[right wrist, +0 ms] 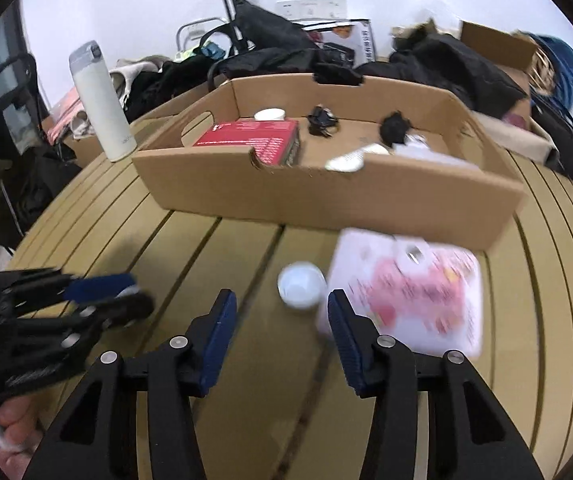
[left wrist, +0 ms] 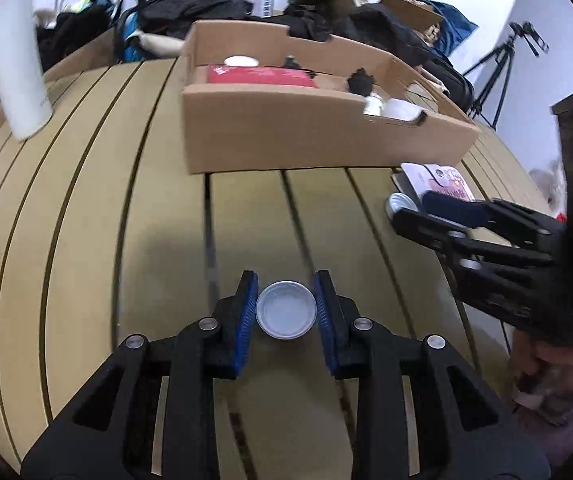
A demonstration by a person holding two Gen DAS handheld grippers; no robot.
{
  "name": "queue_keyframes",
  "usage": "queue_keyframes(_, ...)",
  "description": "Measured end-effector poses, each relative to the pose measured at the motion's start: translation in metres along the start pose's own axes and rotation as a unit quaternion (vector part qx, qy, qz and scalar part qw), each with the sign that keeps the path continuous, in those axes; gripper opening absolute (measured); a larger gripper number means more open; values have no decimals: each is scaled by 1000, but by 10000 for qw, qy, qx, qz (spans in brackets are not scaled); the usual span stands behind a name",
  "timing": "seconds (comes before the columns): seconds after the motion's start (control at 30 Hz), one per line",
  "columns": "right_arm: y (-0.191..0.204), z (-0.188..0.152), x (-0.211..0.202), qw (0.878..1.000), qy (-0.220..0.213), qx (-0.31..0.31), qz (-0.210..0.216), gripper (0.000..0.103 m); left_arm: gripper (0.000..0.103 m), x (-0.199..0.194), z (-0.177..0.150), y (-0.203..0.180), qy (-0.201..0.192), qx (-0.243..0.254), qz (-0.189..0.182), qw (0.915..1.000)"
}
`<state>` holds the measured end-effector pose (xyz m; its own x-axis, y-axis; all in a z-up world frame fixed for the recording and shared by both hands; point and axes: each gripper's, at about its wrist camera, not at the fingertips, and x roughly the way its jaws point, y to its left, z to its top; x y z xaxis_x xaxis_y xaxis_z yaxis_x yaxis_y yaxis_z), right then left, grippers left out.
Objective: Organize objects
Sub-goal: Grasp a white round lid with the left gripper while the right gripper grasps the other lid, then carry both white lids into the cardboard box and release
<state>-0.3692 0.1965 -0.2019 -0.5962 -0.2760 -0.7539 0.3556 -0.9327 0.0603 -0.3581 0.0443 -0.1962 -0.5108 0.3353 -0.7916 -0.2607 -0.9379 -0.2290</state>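
Left wrist view, left tool [left wrist: 285, 312] clamped on round lid [left wrist: 285, 315], right tool [right wrist: 281, 334] parted, empty.

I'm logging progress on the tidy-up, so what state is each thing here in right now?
left gripper: shut on the round lid
round lid: held, inner side up
right gripper: open, nothing between its pads
white cap: loose on the table, hollow side up
cardboard box: open-topped, partly filled
white bottle: upright, closed
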Motion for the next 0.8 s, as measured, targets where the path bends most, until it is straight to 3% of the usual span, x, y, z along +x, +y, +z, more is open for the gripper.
queue_keyframes(0.1, 11, 1, 21, 9987, 205, -377, -257, 33, 25, -4, -4, 7, -23, -146, -21, 9999)
queue_keyframes(0.17, 13, 3, 21, 9982, 183, -433, -376, 8, 25, -7, -7, 7, -25, -123, 27, 9999)
queue_keyframes(0.37, 4, -1, 7, 9997, 203, 5, -105, 5, 25, -35, -9, -3, -193, -40, 76, 9998)
queue_keyframes(0.5, 12, -18, -47, 9998, -194, -59, -70, 5, 25, -76, -17, -11, -469, 17, -1, 9989)
queue_keyframes(0.8, 27, -68, -173, 9982, -581, 158, -79, 5, 25, -152, -55, -36, -684, 130, -69, 9975)
